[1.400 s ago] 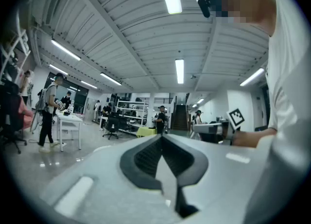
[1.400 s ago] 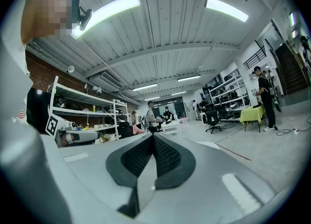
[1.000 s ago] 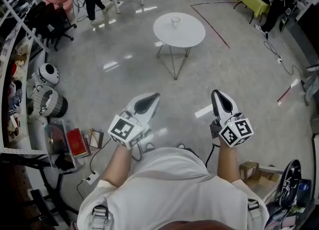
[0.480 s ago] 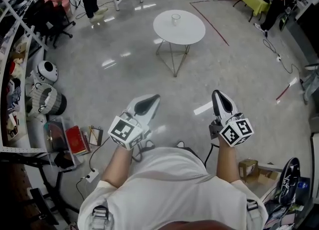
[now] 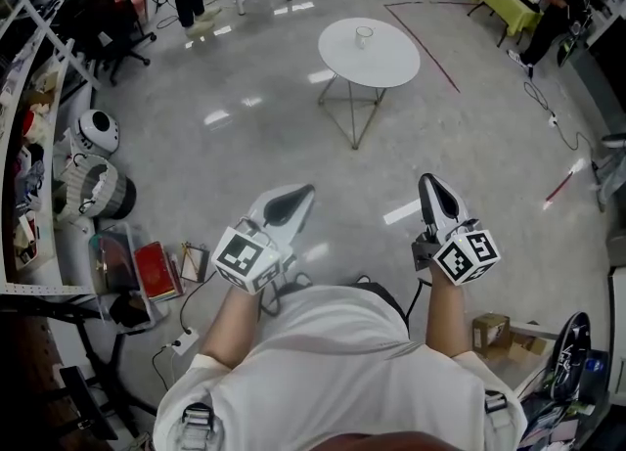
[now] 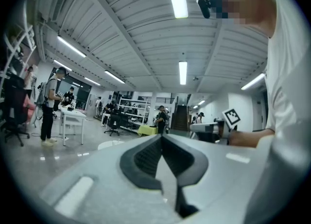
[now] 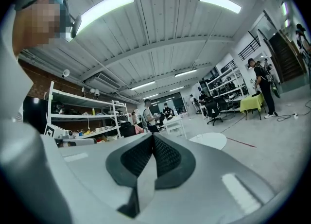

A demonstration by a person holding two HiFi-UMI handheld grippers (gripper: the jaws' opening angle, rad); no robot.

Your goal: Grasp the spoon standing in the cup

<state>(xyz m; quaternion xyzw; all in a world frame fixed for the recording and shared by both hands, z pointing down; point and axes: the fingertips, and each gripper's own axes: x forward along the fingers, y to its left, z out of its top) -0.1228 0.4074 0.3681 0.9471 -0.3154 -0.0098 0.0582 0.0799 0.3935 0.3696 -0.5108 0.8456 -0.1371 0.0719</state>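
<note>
the left gripper (image 5: 303, 190) and the right gripper (image 5: 428, 183) are held close in front of the person's body, each with its fingers pressed together on nothing. well ahead, across bare floor, stands the round white table (image 5: 391, 67), with the cup (image 5: 364, 36) toward its far edge. the spoon is too small to make out; by the task it stands upright. the cup lies about midway between both grippers' lines, so neither seems nearer.
</note>
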